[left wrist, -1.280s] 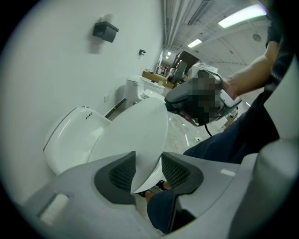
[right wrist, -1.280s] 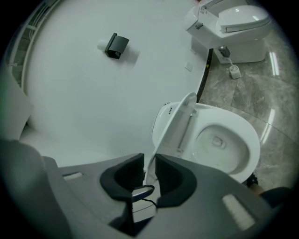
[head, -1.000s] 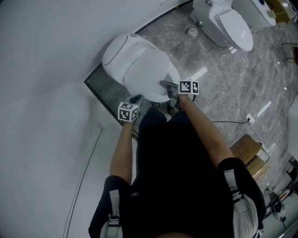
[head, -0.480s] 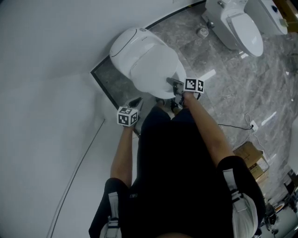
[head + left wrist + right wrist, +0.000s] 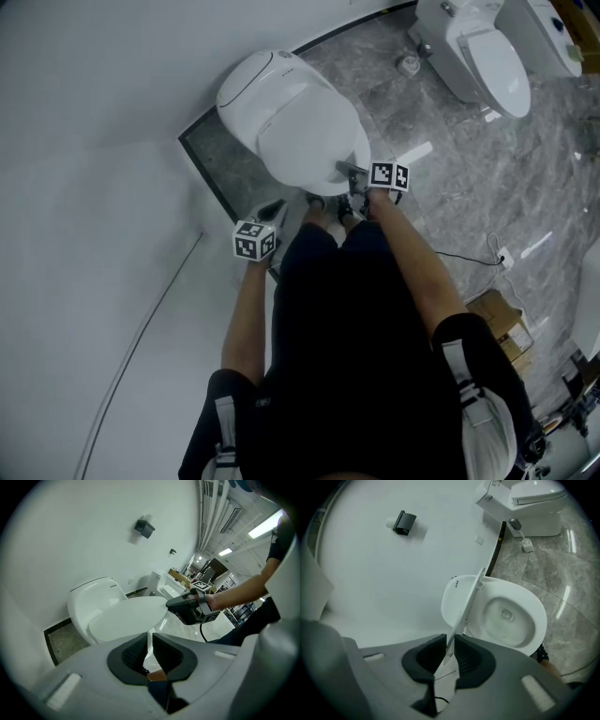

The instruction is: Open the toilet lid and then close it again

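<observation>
Toilet [image 5: 281,103] at the floor's edge, rear against the white wall. Lid [image 5: 314,141] partly raised, neither flat on the bowl nor upright against the rear.

Right gripper [image 5: 349,172]: clamped on the lid's front edge, pads just closed onto the thin rim.

Left gripper [image 5: 272,208]: pads almost together after closing further, only a slit between them and nothing in it (floor visible through the gap). Held off the bowl's front left, apart from the toilet.

Key relation for the coming move: lid's long axis from the hinge at the wall side out to the free front edge at the person's side, straight ahead of the right jaws. Hinge far, free edge near, so any swing pivots away from the person. Right hand on the lid, left hand merely near. Judged a one-handed job for the right.

Differences between views:
- Head view: lid hides the bowl entirely (reads almost as closed), tilt not readable.
- Right gripper view: lid edge-on as a thin white blade into the jaws, open bowl [image 5: 506,616] exposed beside it.
- Left gripper view: lid's broad face, right gripper at its front tip.
</observation>
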The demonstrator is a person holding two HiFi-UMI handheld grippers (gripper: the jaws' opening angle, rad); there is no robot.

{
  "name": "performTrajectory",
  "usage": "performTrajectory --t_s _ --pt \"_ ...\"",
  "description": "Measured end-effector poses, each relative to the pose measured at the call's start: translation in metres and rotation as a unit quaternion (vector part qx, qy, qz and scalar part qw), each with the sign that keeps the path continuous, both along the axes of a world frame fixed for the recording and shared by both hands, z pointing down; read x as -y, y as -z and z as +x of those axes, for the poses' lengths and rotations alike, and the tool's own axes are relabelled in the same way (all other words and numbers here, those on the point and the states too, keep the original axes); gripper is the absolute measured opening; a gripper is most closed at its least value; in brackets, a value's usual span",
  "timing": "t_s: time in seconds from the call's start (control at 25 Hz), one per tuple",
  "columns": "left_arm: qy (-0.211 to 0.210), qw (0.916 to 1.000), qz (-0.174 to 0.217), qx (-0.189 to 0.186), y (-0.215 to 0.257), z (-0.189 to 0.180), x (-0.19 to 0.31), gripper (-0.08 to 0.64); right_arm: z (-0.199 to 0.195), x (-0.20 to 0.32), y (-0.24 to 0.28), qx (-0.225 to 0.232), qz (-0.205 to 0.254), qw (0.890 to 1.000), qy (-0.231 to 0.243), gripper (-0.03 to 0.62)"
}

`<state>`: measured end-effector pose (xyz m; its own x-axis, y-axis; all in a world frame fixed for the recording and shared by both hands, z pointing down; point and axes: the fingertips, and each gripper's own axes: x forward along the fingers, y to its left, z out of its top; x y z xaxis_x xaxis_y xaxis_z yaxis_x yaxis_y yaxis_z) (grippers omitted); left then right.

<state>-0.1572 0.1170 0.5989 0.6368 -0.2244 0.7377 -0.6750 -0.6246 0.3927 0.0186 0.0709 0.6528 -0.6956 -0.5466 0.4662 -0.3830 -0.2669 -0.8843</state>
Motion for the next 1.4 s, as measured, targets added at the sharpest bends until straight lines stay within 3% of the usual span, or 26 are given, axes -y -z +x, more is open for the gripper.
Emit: performTrajectory --t_s 0.8,1.4 --pt "0.036 0.9992 -0.019 -0.005 -0.017 0.029 -0.030 0.038 0.018 -0.041 -0.055 0.010 -0.041 0.999 0.020 0.058" --pt "0.036 0.9985 -0.042 -0.005 -0.042 0.040 -0.042 0.038 0.028 -0.067 -0.112 -0.019 -0.076 0.995 0.059 0.085"
